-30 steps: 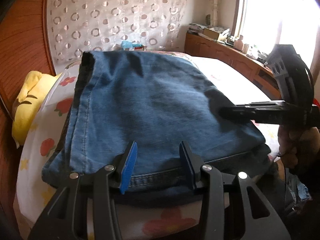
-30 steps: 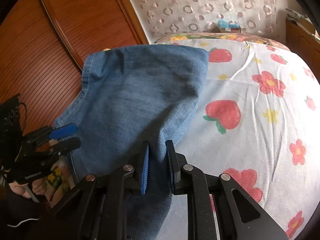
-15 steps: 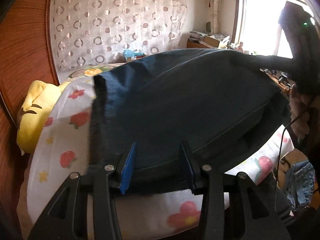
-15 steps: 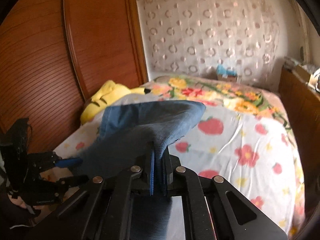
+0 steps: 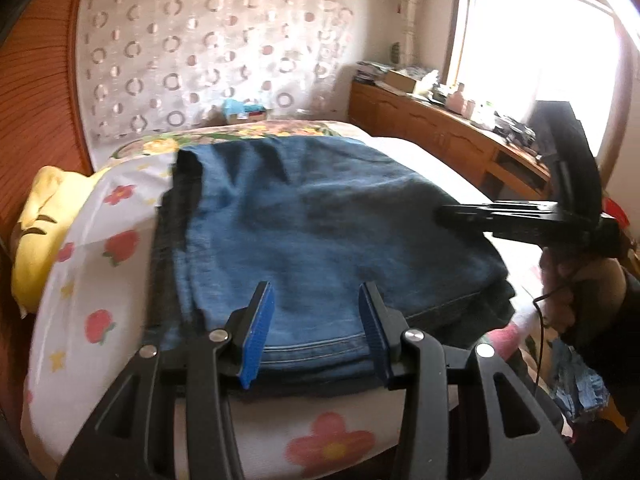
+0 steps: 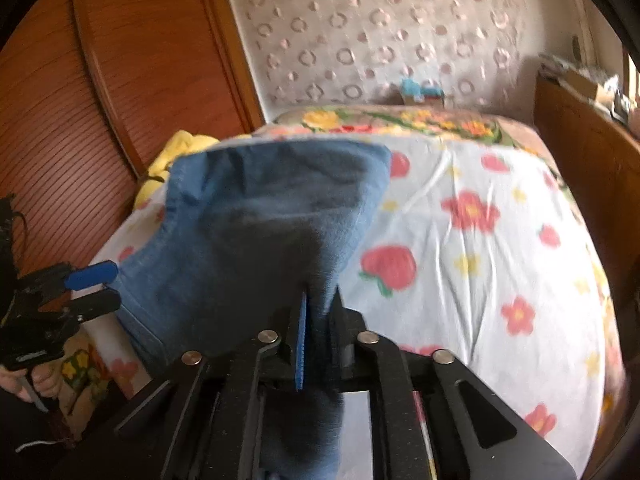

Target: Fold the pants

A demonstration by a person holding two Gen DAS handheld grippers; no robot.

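Two tongs work blue jeans point(image 5: 320, 232) at the bed's near edge.
Left tongs point(image 5: 316, 332) stand part-open astride the waistband; right tongs point(image 6: 320, 320) pinch a denim fold (jaws just eased slightly); jeans spread over the flowered bed point(image 6: 480, 260).

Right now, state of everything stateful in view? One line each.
Blue denim pants: folded, lying on the bed, right edge lifted.
Left gripper: jaws apart, straddling the pants' near hem, pads not pressing.
Right gripper: closed on a bunched fold of the pants; jaws just eased slightly.
Floral white bedsheet: spread flat.
Yellow plush toy: lying at the bed's left edge.
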